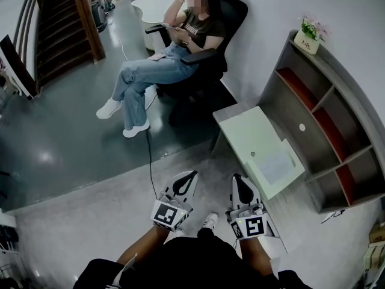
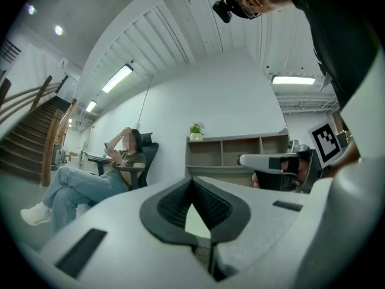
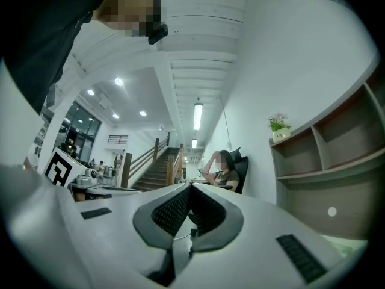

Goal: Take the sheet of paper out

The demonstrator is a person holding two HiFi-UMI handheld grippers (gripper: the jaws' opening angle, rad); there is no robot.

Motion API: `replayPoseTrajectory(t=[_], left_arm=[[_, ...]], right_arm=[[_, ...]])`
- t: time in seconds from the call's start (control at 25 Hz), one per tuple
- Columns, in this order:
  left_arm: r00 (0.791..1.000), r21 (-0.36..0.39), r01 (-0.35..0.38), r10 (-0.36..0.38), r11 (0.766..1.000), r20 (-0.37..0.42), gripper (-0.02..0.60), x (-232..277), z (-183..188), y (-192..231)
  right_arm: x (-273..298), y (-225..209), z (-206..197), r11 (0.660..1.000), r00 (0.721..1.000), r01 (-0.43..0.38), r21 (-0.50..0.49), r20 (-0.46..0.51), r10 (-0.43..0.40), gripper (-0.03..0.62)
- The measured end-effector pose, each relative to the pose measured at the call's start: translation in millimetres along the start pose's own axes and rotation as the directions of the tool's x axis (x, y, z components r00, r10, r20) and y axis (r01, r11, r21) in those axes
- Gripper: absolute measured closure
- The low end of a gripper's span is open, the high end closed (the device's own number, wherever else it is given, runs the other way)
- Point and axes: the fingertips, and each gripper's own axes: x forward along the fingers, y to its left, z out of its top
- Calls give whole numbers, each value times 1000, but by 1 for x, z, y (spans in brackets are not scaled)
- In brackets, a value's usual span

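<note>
Wide grey floor (image 1: pixel 72 161) out in front, a staircase (image 1: pixel 60 29) climbing away at the far left. To the right, the grey shelf unit (image 1: pixel 328 110) stands against the wall with its cubbies bare. A seated person (image 1: pixel 174 53) leans back in a black office chair (image 1: pixel 225 23), well away from the action and not part of it.

Now the white counter (image 1: pixel 246 131), tucked just beside the shelf unit. That's the target zone. The sheet of paper (image 1: pixel 275 166) lies flat at its near end, in what looks like a shallow tray or open drawer. I can't tell which from up here.

Both tools hang low at the waist, side by side, pointing forward. That reads as a ready stance, with the approach not yet begun. The left gripper (image 1: pixel 187 178) has its jaws pressed together on nothing, and the right gripper (image 1: pixel 239 180) is the same, pads meeting and empty. The right one sits nearer the counter, so it looks the likelier to reach. The jaws will need to part first.

Tiny potted plant (image 1: pixel 311 34) on top of the shelf unit, safely out of the way.
</note>
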Motion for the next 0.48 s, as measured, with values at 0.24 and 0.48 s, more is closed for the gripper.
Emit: replayPoseTrajectory(t=[0.24, 0.48], left_arm=[[1000, 13, 13, -13, 1000, -7, 577, 38, -1, 0], [1000, 4, 18, -18, 1000, -12, 577, 71, -3, -6]], right_arm=[[12, -34, -1, 1000, 1000, 6, -5, 8, -6, 572], [16, -69, -8, 1000, 999, 31, 3, 7, -31, 572]])
